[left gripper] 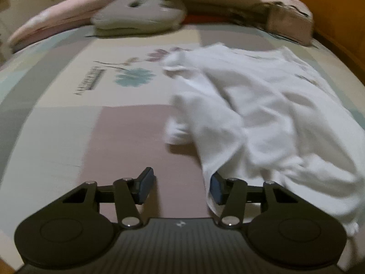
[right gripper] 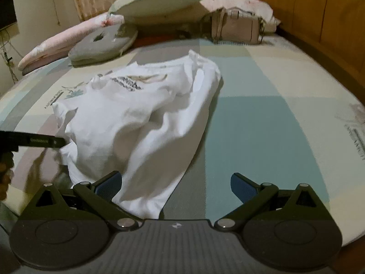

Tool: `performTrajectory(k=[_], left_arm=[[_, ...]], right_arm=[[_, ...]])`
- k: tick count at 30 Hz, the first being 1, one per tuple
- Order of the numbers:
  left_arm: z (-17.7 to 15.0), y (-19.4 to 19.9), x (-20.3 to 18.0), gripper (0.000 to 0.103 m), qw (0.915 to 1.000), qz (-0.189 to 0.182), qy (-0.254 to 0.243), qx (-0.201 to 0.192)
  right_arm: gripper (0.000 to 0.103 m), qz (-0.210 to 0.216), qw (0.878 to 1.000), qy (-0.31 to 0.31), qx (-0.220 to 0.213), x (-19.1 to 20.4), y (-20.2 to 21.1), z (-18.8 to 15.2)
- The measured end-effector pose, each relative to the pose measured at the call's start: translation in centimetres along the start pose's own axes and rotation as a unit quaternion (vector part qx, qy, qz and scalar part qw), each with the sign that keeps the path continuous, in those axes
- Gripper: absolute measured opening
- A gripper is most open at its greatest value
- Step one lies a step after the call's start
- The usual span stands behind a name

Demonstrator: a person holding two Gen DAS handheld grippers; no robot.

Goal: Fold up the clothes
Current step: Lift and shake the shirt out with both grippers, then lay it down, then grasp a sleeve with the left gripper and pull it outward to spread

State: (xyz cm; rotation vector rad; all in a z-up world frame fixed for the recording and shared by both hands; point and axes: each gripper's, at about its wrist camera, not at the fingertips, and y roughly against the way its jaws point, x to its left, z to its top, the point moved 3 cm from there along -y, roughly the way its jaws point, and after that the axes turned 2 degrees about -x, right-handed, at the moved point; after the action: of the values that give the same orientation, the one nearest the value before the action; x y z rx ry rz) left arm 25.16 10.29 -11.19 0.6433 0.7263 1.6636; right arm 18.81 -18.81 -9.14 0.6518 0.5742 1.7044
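On the patchwork bedsheet (right gripper: pixel 262 96), the left claw (left gripper: pixel 180 188) stands partly parted, its right pad under the hem of the white T-shirt (right gripper: pixel 141 123) (nothing pinched between the pads). The shirt lies crumpled mid-bed. The right claw (right gripper: pixel 175 186) gapes wide, released, the hem lying between its fingers.

The left gripper (left gripper: pixel 180 188) stands parted over the patchwork bed (left gripper: pixel 68 118). A rumpled white shirt (left gripper: pixel 262 114) spreads toward three o'clock, its hem draped over that side's finger. Pillows (left gripper: pixel 136 13) lie at twelve.
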Motion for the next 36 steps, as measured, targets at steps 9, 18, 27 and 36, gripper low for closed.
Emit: performTrajectory(k=[9, 18, 27, 36], left_arm=[[0.3, -0.1, 2.1, 0.041, 0.9971, -0.066, 0.036, 0.010], [0.7, -0.4, 3.0, 0.003, 0.9975, -0.065, 0.028, -0.005], [5.1, -1.6, 10.7, 0.002, 0.9995, 0.028, 0.007, -0.011], [8.2, -5.3, 17.0, 0.002, 0.9943, 0.105, -0.010, 0.015]], right_arm=[[0.103, 0.009, 1.000, -0.011, -0.002, 0.1, -0.2, 0.1], [0.103, -0.005, 1.000, -0.010, -0.002, 0.0, -0.3, 0.1], [0.103, -0.011, 1.000, -0.009, -0.001, 0.2, -0.8, 0.3], [0.103, -0.031, 1.000, 0.001, 0.007, 0.6, -1.9, 0.9]])
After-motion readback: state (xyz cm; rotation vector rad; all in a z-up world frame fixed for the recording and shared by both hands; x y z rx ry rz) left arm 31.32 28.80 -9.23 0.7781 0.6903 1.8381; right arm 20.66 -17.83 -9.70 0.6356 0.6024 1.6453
